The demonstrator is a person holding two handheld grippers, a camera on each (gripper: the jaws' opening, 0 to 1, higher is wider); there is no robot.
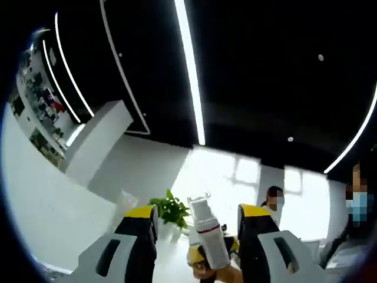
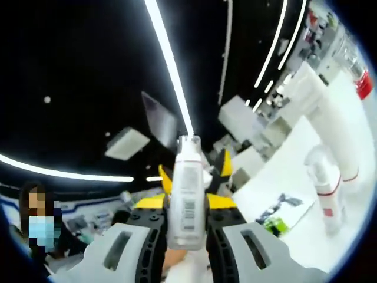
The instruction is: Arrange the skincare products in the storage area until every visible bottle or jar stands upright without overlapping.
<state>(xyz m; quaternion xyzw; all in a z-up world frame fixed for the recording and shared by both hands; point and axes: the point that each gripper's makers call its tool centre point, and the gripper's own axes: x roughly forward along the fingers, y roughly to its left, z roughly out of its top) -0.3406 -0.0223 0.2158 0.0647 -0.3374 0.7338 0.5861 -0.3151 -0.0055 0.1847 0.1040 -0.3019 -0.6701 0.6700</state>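
A white bottle [image 2: 187, 194] with a barcode label and a clear cap stands up between the jaws of my right gripper [image 2: 186, 203], which is shut on it. The same bottle [image 1: 207, 230], showing a red band, rises in the left gripper view between the wide-apart jaws of my left gripper [image 1: 197, 218], which is open and clear of it on both sides. Yellow fingertips [image 1: 193, 254] of the other gripper and part of a hand [image 1: 221, 274] show at the bottle's base. Both views point up at a dark ceiling with light strips.
A white pump bottle with a red band [image 2: 327, 188] and a tall white tube [image 2: 327, 118] stand on a white surface [image 2: 294, 177] at the right, beside a flat printed packet [image 2: 280, 212]. A green plant [image 1: 171, 207] and masked people [image 1: 272, 200] are behind.
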